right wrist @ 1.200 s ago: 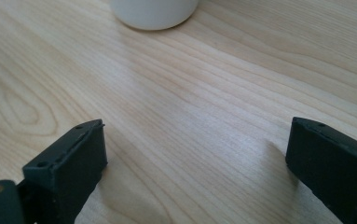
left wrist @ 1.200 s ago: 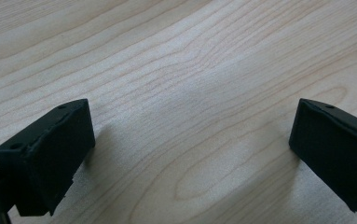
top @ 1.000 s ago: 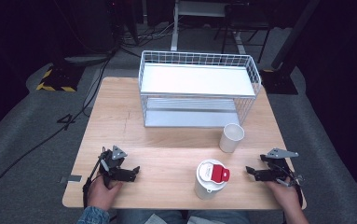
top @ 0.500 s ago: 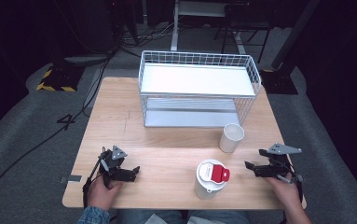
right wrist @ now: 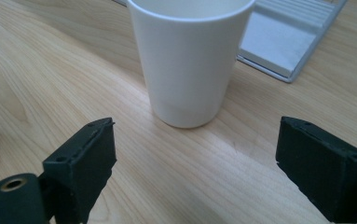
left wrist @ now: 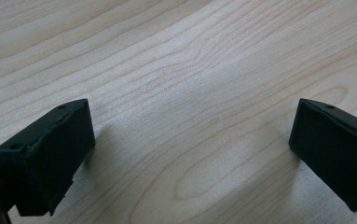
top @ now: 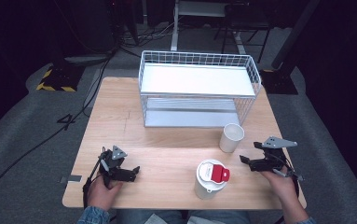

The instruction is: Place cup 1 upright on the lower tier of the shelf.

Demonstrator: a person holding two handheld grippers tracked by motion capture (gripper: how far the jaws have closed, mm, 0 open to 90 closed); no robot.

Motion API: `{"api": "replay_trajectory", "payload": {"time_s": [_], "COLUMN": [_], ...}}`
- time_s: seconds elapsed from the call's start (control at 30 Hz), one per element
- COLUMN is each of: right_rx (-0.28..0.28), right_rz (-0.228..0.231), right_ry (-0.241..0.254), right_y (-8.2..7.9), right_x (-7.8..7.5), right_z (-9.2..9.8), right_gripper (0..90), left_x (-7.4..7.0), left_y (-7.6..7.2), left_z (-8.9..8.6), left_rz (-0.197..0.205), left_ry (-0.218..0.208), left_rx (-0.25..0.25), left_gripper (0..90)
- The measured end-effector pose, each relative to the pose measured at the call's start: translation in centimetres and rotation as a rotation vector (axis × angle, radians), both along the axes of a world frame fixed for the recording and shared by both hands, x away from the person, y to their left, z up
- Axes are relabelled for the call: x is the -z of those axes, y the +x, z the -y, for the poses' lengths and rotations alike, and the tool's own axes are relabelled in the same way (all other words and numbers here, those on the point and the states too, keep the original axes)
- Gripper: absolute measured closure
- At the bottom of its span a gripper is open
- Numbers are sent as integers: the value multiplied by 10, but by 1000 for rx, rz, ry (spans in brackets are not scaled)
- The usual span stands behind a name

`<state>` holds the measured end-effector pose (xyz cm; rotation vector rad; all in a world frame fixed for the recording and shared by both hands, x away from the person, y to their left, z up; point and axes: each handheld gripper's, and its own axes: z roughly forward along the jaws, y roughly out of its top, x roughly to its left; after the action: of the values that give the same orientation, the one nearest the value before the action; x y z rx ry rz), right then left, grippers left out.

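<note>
Wooden table (top: 167,140) seen from above, bearing a white wire rack (top: 199,88) at the far side, with a flat white shelf on top and a second level beneath. White paper cup (top: 231,137), upright and open at the top, just in front of the rack's right front corner; seen close up in the right gripper view (right wrist: 190,60), straight ahead of the jaws and apart from them, with the rack's lower shelf edge (right wrist: 288,42) behind it. White lidded container (top: 209,179) with a red flap on its lid, upright near the front edge, between the two hands and nearer the right one; well apart from the cup. Right gripper (top: 248,161), held in the person's right hand (top: 281,179), aimed left toward the cup and the container, lifted clear of the tabletop; jaws apart, nothing between them (right wrist: 195,154). Left gripper (top: 132,171), held in the person's left hand (top: 102,189) near the front left corner, pointing right along the table; jaws spread wide over bare wood grain (left wrist: 190,140), gripping nothing. Dark floor and cables around the table, with a yellow-and-black striped marking (top: 54,87) at the far left.
</note>
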<state>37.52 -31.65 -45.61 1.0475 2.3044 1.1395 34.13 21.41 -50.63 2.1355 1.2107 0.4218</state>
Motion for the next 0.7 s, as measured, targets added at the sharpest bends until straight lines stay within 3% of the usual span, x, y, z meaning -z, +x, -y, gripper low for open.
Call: {"api": "replay_trajectory", "payload": {"time_s": [0.7], "right_rx": [-69], "right_rz": [1], "right_ry": [-4], "right_y": [30], "right_x": [-3], "right_z": [-34], "right_gripper": [93], "left_x": [0], "left_y": [0], "left_z": [0], "left_rz": [0], "left_ry": [0], "left_rx": [0], "left_gripper": [6]}}
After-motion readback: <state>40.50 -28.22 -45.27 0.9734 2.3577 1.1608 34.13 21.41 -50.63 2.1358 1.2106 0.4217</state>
